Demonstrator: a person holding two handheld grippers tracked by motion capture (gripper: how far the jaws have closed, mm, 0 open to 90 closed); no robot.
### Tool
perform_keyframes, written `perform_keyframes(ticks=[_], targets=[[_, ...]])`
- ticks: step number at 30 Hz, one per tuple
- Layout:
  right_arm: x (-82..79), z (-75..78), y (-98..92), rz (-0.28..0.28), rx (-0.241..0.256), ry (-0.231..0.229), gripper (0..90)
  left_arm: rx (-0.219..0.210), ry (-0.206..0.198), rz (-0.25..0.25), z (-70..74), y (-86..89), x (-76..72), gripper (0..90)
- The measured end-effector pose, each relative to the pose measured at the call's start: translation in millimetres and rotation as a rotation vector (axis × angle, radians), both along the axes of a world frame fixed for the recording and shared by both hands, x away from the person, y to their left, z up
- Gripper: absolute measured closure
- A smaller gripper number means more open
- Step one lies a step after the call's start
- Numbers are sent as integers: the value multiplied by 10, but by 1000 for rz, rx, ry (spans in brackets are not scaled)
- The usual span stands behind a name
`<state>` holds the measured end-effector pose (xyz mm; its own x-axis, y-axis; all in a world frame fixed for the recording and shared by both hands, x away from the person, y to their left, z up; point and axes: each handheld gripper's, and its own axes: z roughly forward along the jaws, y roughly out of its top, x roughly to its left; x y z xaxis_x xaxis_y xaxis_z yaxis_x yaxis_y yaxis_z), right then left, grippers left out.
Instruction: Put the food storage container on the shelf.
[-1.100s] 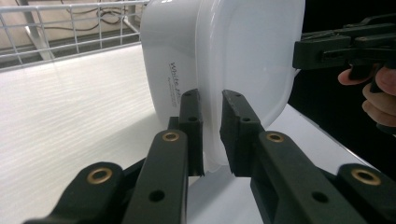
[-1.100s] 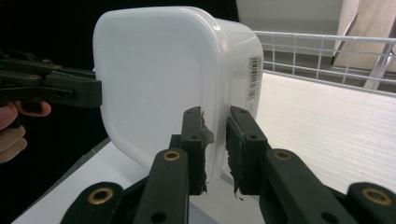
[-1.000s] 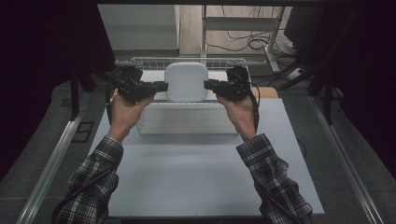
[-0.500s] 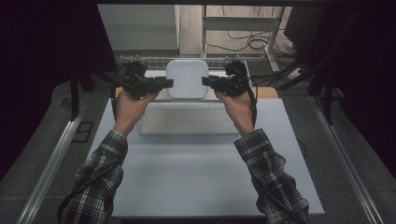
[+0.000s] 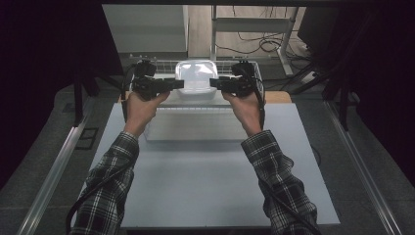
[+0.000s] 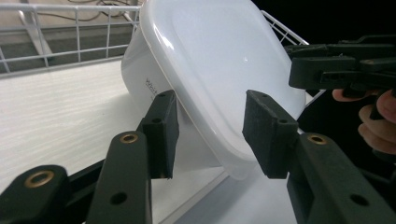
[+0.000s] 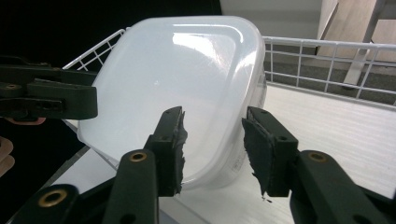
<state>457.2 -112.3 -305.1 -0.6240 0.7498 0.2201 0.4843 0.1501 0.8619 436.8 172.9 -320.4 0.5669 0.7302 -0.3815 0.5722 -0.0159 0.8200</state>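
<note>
A white plastic container (image 5: 195, 78) with its lid on hangs tilted, lid toward the person, over the white floor of a wire basket (image 5: 164, 62) at the table's far edge. My left gripper (image 5: 178, 84) is shut on its left rim and my right gripper (image 5: 214, 82) is shut on its right rim. In the left gripper view the container (image 6: 219, 60) fills the gap of the left gripper (image 6: 210, 126), one pad on the wall and one on the lid. The right gripper (image 7: 212, 140) clamps the container (image 7: 177, 79) the same way. Its lower edge sits at or just above the basket floor.
The basket's wire walls (image 7: 327, 46) rise behind and beside the container. A flat pale tray (image 5: 195, 129) lies on the grey table (image 5: 205, 196) just in front of the basket. A wooden board edge (image 5: 279, 96) shows at the basket's right. Dark metal frames flank the table.
Both grippers have carried the container away from the person, from above the pale tray into the wire basket, and it now tilts with its lid facing back.
</note>
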Motion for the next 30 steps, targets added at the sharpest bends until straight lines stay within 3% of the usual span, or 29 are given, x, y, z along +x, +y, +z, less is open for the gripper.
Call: perform_keyframes(ticks=[5,7,8,10,12,14,20,26,27,30], targets=[[11,6,21,-7,-13,-12,543,21,-20,41,7,-2,58,483],[0,15,38,-16,-27,-31,552,75,-36,59,45,-21,106,468],[0,15,38,-16,-27,-31,552,75,-36,59,45,-21,106,466],[-8,22,56,-22,-39,-44,555,143,-61,79,85,-68,131,465],[-5,23,59,-24,-41,-46,554,160,-68,87,97,-85,131,434],[5,26,52,-31,-42,-47,545,223,-105,111,130,-126,92,408],[-62,26,-14,-1,-20,-108,433,235,-123,46,171,-122,12,274],[-122,5,-16,41,-9,-116,299,182,-120,-34,146,-80,-99,201],[-147,2,-4,54,-14,-121,245,173,-117,-55,124,-72,-128,174],[-189,-6,19,56,-38,-128,195,163,-115,-84,95,-66,-160,146]])
